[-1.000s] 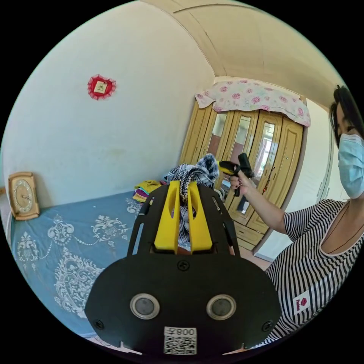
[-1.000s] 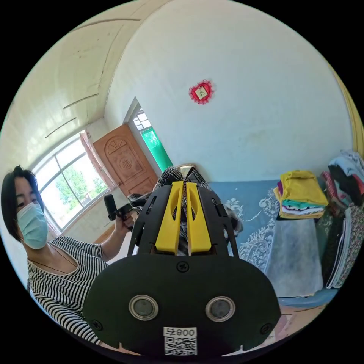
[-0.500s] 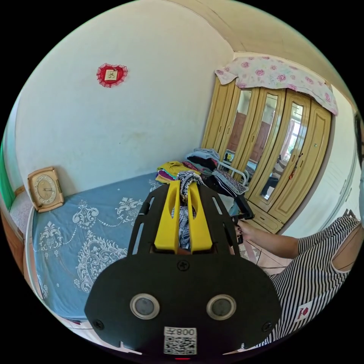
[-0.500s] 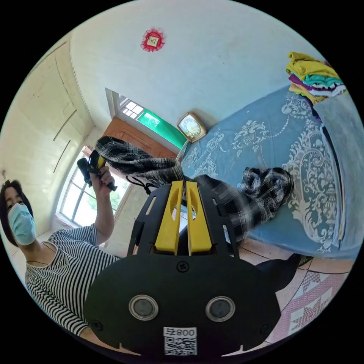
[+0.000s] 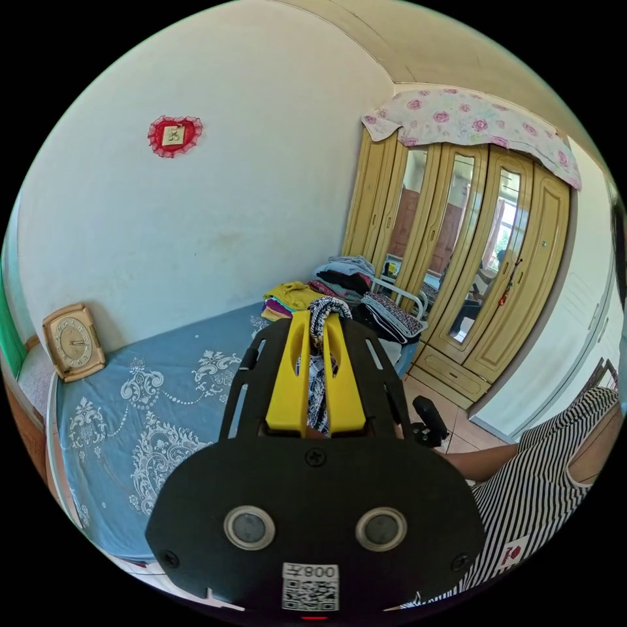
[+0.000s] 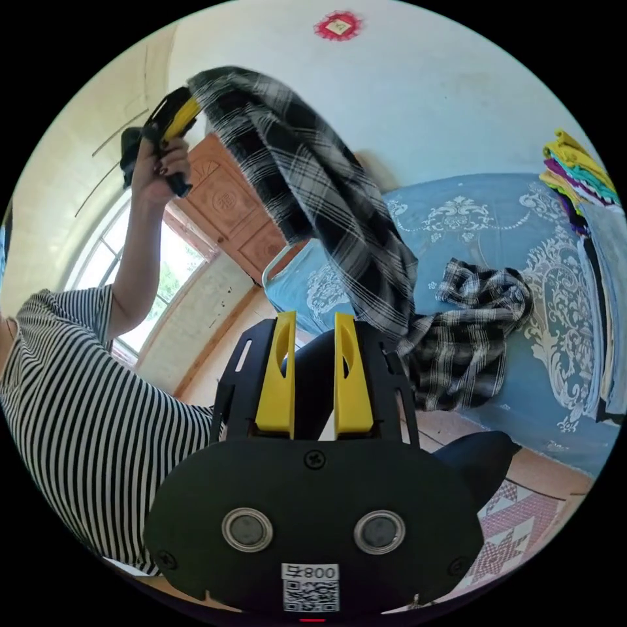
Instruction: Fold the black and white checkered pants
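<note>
Pants [image 6: 366, 241] in black and white check hang as one long band from my left gripper [image 6: 186, 108], which I hold high, down to the blue bed cover [image 6: 483, 215], where the lower end lies in a loose heap close to the bed's edge. Their long axis therefore runs from high on my left to low on the bed, and the band passes just past the tips of my right gripper [image 6: 312, 326], a little beyond them and to one side.

In the left gripper view the two yellow jaws of my left gripper [image 5: 317, 323] are pressed together on a bunched fold of the checkered cloth [image 5: 320, 366], so this hand carries the garment. My right gripper's jaws stand apart with nothing between them. I judge that the right hand is the free one and also the nearer to the hanging middle and the heap, so the next grasp belongs to it: it must go forward and slightly across to meet the cloth.

About writing: each gripper body has a small white sticker with a square code and some digits, which I leave unread. The person's striped shirt [image 5: 542, 483] has a small red mark, too small to make out. The red ornament [image 5: 174, 135] on the wall is also too small to read.
</note>
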`<act>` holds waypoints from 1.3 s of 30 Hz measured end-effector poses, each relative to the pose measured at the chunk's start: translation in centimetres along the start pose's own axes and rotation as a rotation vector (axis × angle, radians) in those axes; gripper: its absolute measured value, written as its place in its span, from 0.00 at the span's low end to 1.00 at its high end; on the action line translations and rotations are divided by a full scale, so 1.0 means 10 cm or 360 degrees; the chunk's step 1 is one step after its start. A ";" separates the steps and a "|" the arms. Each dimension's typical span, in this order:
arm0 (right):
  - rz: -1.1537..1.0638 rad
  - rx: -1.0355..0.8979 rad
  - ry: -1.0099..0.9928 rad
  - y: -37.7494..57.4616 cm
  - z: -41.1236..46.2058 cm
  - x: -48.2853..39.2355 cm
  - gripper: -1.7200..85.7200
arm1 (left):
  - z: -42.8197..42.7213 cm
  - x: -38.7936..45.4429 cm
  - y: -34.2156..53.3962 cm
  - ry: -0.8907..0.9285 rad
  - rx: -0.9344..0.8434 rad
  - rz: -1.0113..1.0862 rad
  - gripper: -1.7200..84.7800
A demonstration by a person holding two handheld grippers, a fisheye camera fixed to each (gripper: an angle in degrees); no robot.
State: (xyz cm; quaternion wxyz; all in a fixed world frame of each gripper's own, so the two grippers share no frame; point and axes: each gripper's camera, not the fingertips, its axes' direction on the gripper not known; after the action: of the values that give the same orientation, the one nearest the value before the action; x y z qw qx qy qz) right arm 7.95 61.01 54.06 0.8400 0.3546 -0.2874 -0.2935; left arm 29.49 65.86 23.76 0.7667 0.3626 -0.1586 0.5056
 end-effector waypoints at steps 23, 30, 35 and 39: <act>0.0043 0.0537 0.0605 0.11 -0.29 -0.80 0.06 | -0.62 0.20 -0.10 0.0002 0.0038 0.0208 0.05; 0.0007 0.0713 0.0983 -0.20 -1.24 -1.05 0.05 | -0.97 -0.03 -0.04 0.0075 0.0005 0.0318 0.04; -0.0122 0.0806 0.1334 -0.72 -1.78 -1.39 0.05 | -1.20 0.00 -0.11 0.0165 0.0055 0.0522 0.03; -0.0203 0.0927 0.1558 -1.21 -2.06 -1.63 0.05 | -1.32 -0.09 -0.24 0.0203 0.0127 0.0667 0.03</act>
State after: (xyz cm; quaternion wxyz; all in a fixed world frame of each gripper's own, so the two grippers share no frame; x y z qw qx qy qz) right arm 7.90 74.24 28.30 0.7235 0.6825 0.0880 -0.0538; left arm 29.56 74.17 13.17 0.6384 0.3191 -0.1614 0.6815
